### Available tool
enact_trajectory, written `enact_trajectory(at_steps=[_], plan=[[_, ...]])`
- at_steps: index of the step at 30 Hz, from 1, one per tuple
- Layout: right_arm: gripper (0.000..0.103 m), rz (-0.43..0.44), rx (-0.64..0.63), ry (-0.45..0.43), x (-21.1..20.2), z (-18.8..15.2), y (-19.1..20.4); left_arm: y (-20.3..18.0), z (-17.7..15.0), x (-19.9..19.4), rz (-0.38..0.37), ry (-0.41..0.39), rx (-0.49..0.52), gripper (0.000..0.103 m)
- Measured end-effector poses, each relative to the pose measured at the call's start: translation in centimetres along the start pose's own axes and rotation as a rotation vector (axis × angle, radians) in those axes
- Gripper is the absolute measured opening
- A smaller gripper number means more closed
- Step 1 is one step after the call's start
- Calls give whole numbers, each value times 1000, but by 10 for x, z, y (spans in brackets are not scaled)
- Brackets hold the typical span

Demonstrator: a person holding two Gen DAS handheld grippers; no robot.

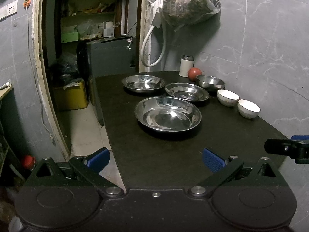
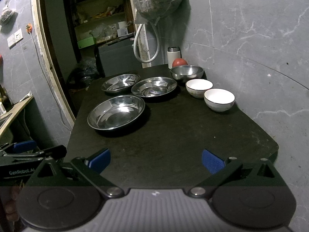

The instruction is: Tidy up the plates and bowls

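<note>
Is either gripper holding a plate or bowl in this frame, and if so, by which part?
Nothing is held. The left gripper and right gripper are both open with bare black table between their fingers, short of the nearest steel plate.

Both wrist views low at near table (image 1: 154,164) edge, facing wall (left view further left), sharing dishes.

This is a home kitchen: steel plates (image 1: 167,114) and ceramic bowls (image 1: 227,97) on a dark bench (image 1: 154,154), a cluttered pantry shelf (image 1: 87,13) behind.
</note>
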State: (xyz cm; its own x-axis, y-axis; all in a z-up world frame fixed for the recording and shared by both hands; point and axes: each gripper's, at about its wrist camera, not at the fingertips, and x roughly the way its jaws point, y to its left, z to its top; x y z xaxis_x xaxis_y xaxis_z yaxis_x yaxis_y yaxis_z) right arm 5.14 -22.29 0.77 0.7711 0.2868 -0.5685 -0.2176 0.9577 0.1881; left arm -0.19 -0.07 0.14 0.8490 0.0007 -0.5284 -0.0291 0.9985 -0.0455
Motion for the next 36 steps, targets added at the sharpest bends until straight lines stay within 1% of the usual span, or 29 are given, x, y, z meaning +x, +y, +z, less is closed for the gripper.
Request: enact_trajectory(at_steps=[10, 16, 28, 31, 36], plan=[[103, -1, 1, 0, 0, 0, 0, -1, 0, 1, 6, 4, 4, 102], [103, -2, 2, -1, 0, 0, -1, -4, 0, 4, -7, 11, 10, 102], [103, -3, 2, -1, 0, 0, -2, -6, 3, 13, -7, 19, 14, 102], [103, 0, 2, 2, 2, 1, -2, -7, 3, 18, 14, 31, 31, 102], [103, 7, 3, 10, 7, 4, -9, -4, 11, 29, 82, 33, 63, 102]])
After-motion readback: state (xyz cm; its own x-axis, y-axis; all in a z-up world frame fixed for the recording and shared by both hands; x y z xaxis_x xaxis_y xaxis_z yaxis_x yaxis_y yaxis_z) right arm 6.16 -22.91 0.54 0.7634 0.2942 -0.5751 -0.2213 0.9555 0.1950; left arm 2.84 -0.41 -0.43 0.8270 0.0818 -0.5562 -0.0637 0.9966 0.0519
